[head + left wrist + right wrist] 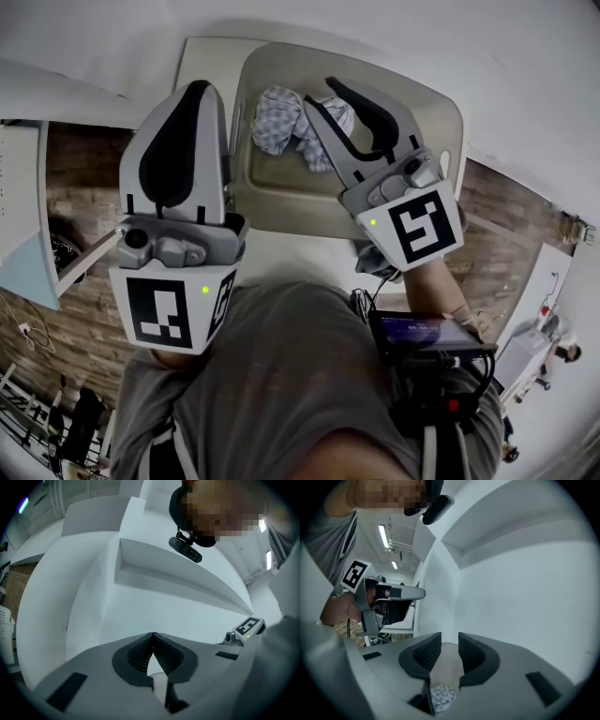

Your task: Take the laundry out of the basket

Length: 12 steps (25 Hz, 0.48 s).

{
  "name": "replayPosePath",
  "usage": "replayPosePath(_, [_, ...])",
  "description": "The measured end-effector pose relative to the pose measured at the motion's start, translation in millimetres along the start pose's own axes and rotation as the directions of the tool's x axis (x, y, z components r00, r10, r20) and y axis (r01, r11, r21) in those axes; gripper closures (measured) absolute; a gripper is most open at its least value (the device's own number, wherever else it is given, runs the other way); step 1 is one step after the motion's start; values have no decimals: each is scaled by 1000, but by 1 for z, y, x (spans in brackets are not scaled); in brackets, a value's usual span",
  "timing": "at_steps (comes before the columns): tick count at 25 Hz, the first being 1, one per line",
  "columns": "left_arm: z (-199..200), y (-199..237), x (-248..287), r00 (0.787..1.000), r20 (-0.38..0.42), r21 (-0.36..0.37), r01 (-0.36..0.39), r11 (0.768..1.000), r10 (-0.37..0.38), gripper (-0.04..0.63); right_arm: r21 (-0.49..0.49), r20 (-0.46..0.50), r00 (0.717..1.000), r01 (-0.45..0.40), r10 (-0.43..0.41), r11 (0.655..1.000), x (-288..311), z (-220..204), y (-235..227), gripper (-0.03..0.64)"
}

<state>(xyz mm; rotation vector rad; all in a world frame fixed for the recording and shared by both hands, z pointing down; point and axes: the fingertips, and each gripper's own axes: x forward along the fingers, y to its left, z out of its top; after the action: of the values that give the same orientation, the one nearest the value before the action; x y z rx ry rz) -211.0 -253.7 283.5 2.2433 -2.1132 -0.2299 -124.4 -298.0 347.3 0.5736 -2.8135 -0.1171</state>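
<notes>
On a white table [281,253], a beige basket [272,202] with checked laundry [279,117] bunched at its far side. Over it, right gripper [319,94], jaws slightly apart, gripping nothing. Left gripper [199,86] pinched closed, empty. Brick-patterned floor [84,178] left and right.

even, soft indoor light; strong fisheye bending and dark vignetted corners; ceiling tubes glow, near parts blurred

The grey-shirted person's [281,375] grey left tongs [199,89] and right tongs [319,94] each bear 1 black-and-white marker cube [169,314].
</notes>
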Motion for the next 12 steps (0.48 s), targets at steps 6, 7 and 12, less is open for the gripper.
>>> replayPosePath(6, [6,-5,0,1000,-7,-4,-16,1000,16,588,-49,-98,989,-118,113,992,-4,-24,13,463])
replayPosePath(7, [1,1,1,1000,-10,-10,-20,1000,20,588,-53,-122,983,-141,134,989,2,-33,17,453])
replayPosePath(12, [-5,11,1,998,-20,-50,-54,997,53,588,-72,-245,947,-230,206,971,7,-65,27,423])
